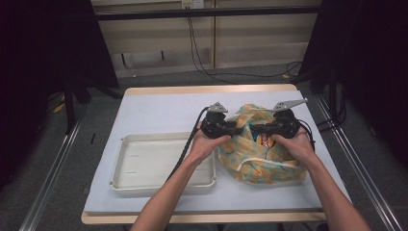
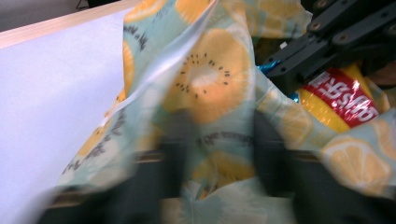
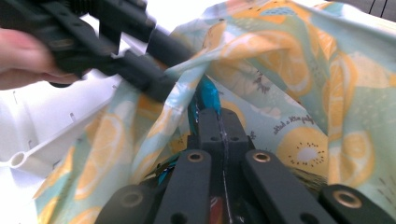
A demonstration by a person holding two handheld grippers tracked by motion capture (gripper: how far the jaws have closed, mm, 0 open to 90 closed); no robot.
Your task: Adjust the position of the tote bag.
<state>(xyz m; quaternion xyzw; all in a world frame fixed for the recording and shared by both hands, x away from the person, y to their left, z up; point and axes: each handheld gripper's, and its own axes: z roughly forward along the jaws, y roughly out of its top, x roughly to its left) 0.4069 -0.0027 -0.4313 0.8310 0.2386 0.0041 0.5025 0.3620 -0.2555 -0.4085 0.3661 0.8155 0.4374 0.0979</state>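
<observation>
Nearest the high view's camera, two bare forearms rise from the bottom edge, each hand wrapped around one gripper. The left gripper (image 1: 236, 130) points right and the right gripper (image 1: 255, 129) points left, so the two meet tip to tip over one fruit-print fabric bag (image 1: 260, 161). In the right gripper view, the right gripper's jaws are clenched on a teal edge of a snack packet (image 3: 205, 95) inside the bag's mouth. In the same view the left gripper's jaws (image 3: 154, 84) pinch a fold of the bag's rim, drawing it taut; the left gripper view is blurred near its own jaws, with cloth lying between them. A red and yellow packet (image 2: 343, 100) shows inside the bag in the left gripper view. The bag sits on the right half of the tabletop (image 1: 159, 113), just beside one empty white tray (image 1: 144, 163) at the left. Count: two grippers, one bag, one tray.
</observation>
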